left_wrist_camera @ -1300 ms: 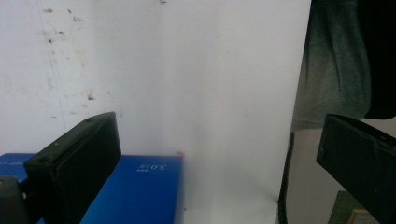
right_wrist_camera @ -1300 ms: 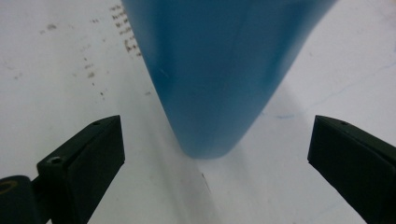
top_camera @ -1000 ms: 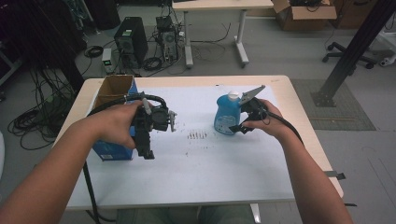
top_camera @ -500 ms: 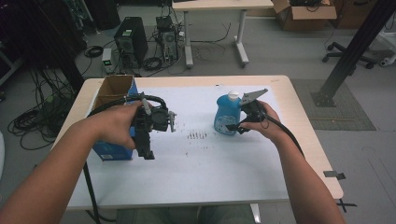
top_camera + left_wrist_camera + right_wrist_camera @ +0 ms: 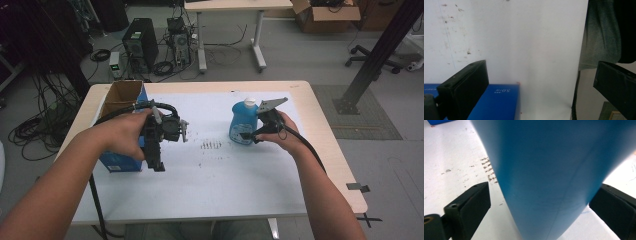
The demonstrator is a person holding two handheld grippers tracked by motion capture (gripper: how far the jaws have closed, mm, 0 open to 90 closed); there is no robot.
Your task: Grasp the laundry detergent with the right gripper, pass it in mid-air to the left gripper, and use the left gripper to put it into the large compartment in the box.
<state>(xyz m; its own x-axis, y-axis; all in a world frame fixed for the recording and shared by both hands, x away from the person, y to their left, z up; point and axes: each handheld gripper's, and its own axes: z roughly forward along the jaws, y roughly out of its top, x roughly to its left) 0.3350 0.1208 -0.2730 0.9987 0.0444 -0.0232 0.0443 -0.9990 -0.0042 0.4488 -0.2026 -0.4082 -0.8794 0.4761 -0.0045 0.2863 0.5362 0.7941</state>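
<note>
The upright bottle [image 5: 243,122] is bracketed by the right gripper [image 5: 248,136], whose wide jaws have just been closing without yet pressing it.

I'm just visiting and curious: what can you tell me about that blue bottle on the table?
The blue bottle is smooth, plastic-looking, with a white cap on top. It stands upright on the white sheet that covers the table, right of the dark specks. The right tool has its two black jaws around the bottle's lower body; in the right gripper view a gap shows between one jaw and the bottle's side, so it isn't clamped yet, though the jaws have just been closing.
</note>
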